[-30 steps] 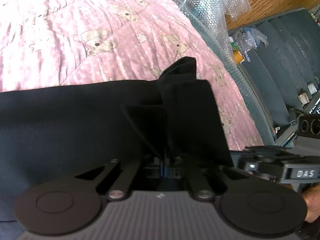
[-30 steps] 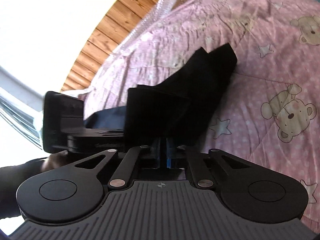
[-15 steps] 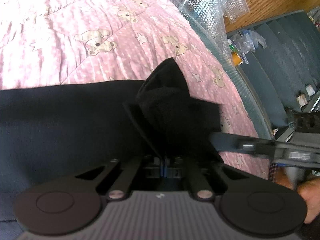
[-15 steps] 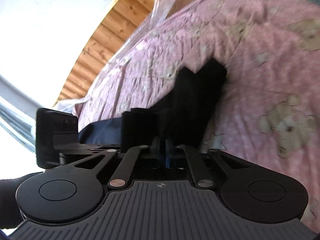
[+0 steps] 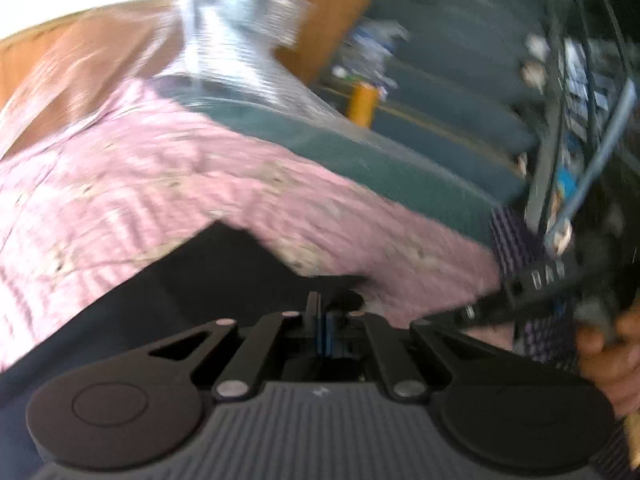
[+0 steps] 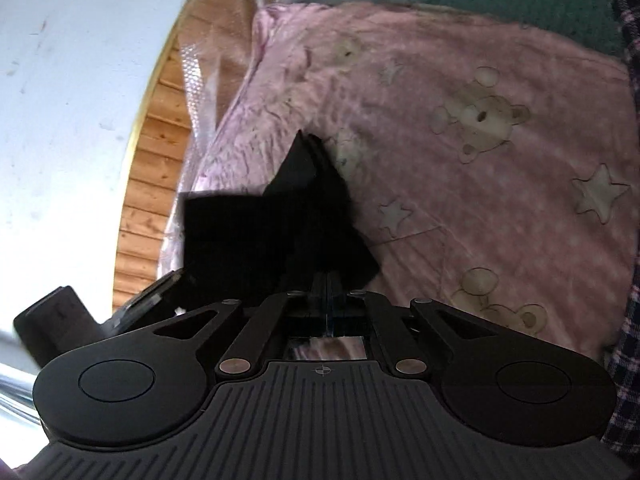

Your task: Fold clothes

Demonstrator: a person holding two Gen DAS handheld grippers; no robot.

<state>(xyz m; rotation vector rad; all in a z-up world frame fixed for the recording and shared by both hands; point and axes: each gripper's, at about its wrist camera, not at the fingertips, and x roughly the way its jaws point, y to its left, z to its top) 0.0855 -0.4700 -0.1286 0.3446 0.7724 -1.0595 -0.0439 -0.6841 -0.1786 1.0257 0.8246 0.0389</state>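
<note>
A black garment (image 5: 168, 300) lies over the pink bear-print quilt (image 5: 120, 184) in the blurred left wrist view and runs up into my left gripper (image 5: 322, 322), which is shut on its edge. In the right wrist view a bunched, pointed fold of the same black garment (image 6: 280, 224) rises from my right gripper (image 6: 327, 300), which is shut on it above the quilt (image 6: 500, 184). The left gripper's body (image 6: 60, 320) shows at the lower left of that view. The right gripper (image 5: 532, 288) and the hand (image 5: 612, 348) holding it sit at the right of the left wrist view.
The teal mattress edge (image 5: 360, 160) wrapped in clear plastic (image 5: 240, 56) borders the quilt. Behind it are a wood-panelled wall (image 6: 152, 184), a white wall (image 6: 72, 80) and cluttered grey steps (image 5: 460, 92). A plaid sleeve (image 6: 628, 320) fills the right edge.
Both grippers have swung up and turned with the black garment still pinched. The left view now faces the bed's far corner and is motion-blurred. The bunched fold in the right gripper stands taller.
</note>
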